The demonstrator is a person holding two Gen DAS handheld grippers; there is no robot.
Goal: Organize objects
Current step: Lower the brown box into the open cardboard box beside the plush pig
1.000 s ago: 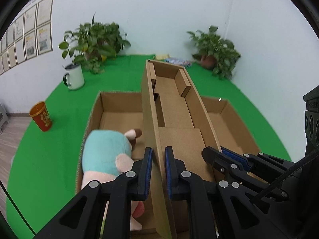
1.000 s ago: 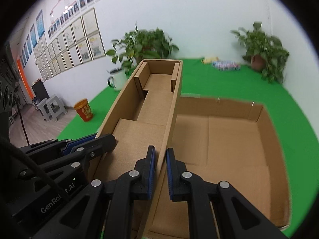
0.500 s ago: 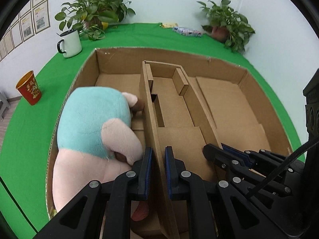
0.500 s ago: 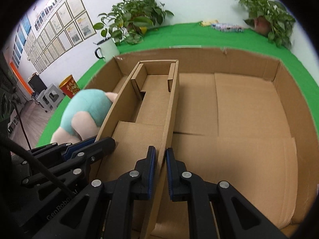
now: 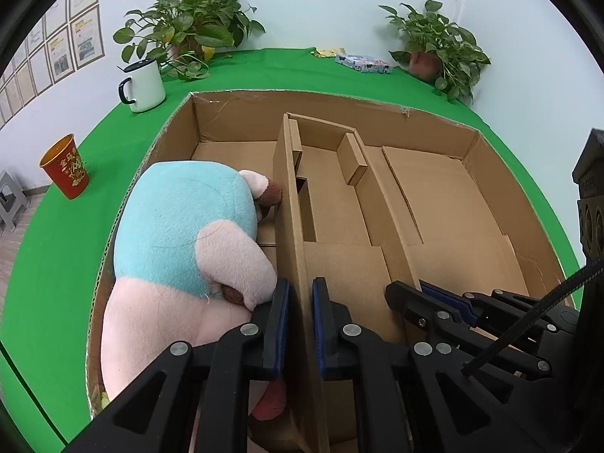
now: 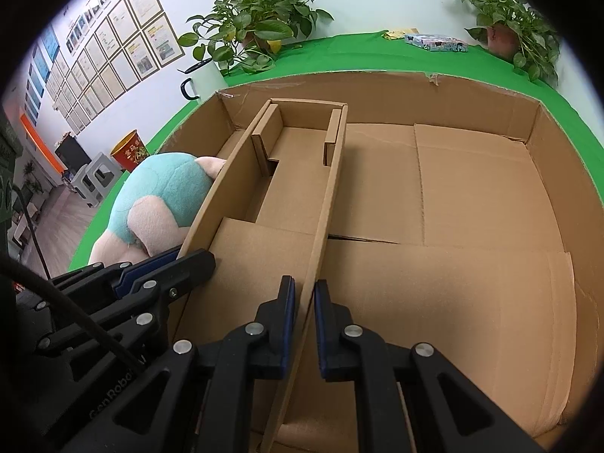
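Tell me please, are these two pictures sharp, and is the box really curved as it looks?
Left wrist view: sharp and evenly lit, no glare; the cardboard box rim bows only from fisheye distortion. Right wrist view: equally sharp, dark vignette in the corners; the insert wall bends the same way.

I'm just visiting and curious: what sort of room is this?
Probably an office or lab set up for recording: a green-covered table, rows of framed certificates on the wall, and potted plants.
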